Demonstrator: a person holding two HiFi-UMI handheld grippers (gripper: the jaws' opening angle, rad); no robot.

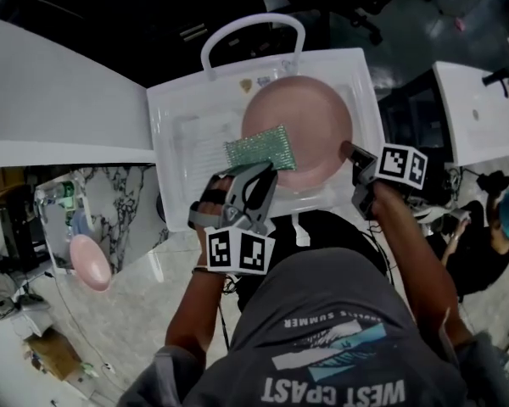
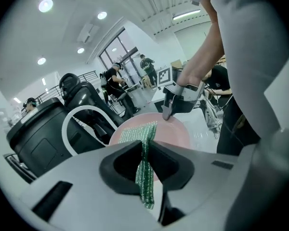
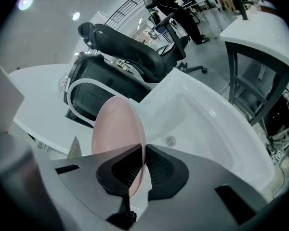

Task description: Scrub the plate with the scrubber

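Jaws of left gripper (image 1: 256, 175) clamped on green scrubber (image 1: 260, 147), seen from the head view; scrubber lying on pink plate (image 1: 310, 113), tilted over white sink (image 1: 165, 134). Right gripper (image 1: 354, 155) pinching the plate's rim.

In left gripper view: pads pressing a scrubber fold, the rest draped onto the plate.

In right gripper view: jaws together on the plate's edge.

Scrubbing apparently under way. Next, probably: sweeping across the plate's face, keeping the rim braced.

The scrubber (image 1: 260, 147) covers the plate's (image 1: 310, 117) near-left part; its right rim vanishes between the right gripper's (image 1: 350, 153) jaws.
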